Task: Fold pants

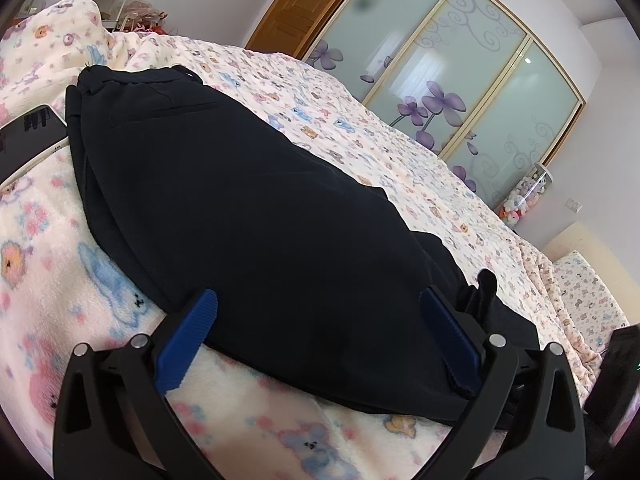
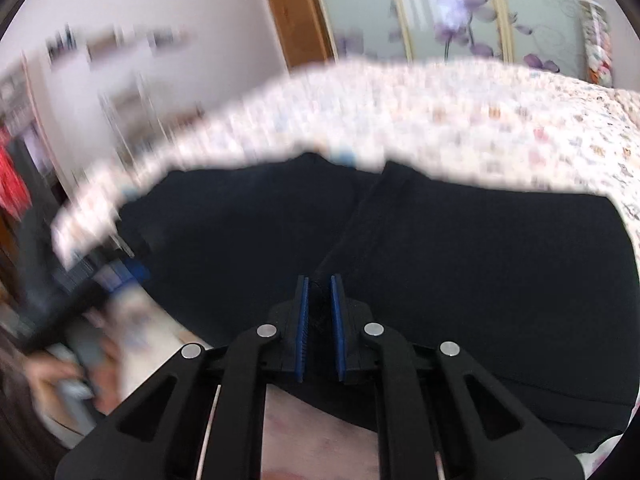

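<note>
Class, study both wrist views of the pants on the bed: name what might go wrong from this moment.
1. The right gripper pinches only a narrow ridge of the pants; it may slip out when lifted.
2. The left gripper stands open around the cloth, so that end may drag unevenly across the blanket.

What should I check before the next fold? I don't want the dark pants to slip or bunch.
1. Right gripper shut on a ridge of the dark navy fabric pants: ok.
2. Left gripper open, blue pads astride the pants, not pinching: not ok.
3. Pants flat on the floral fleece blanket: ok.
4. Black phone-like slab touching the pants' far end: cannot tell.
</note>
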A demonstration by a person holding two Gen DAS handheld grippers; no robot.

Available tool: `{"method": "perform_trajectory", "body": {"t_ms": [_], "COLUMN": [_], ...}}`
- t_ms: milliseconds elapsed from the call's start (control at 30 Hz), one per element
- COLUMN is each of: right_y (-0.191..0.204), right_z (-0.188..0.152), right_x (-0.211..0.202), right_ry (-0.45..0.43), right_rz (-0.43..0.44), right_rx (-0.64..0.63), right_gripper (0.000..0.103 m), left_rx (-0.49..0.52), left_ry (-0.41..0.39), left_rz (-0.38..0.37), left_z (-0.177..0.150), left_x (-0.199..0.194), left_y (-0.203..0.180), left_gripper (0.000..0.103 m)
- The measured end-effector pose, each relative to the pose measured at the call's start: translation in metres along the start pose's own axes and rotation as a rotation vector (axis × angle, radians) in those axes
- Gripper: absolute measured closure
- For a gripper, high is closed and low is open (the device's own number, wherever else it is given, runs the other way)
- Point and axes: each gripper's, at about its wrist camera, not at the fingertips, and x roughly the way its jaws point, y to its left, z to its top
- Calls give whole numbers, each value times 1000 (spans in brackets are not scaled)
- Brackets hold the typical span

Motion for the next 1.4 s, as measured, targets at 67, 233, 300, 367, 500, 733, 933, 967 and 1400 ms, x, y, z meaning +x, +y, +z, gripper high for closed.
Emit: {"method": "perform_trajectory", "body": {"t_ms": [67, 233, 300, 367, 500, 733, 933, 967, 1400], "right_y": [2, 3, 0, 0, -4, -44, -65, -68, -66], "right_z": [-7, -4, -5, -10, -8, -9, -26, -27, -29], "right_x": [11, -2, 3, 12, 2, -101, -117, -114, -109], "right_ry": [37, 28, 64, 91, 81, -99, -125, -108, -81], "right_rz": [-21, 8, 56, 91, 132, 289, 322, 317, 321], "right_rx": [-6, 27, 56, 52, 86, 298, 354, 366, 330], "right_gripper": [89, 84, 61, 43, 41, 14, 14, 14, 14], "left_rx": [2, -1, -4, -5, -80, -386, -526, -545, -488], "left_ry": [0, 1, 1, -1, 24, 46, 153, 182, 282], "left_rz": [0, -7, -8, -11, -113, -174, -223, -220, -192], "left_z": [0, -1, -1, -1, 9, 48, 66, 65, 95], "left_x": [0, -1, -1, -2, -16, -50, -26, -19, 14], "left_y": [0, -1, -1, 0, 11, 89, 119, 123, 117], "left_gripper": [2, 2, 2, 2, 2, 2, 2, 2, 2]}}
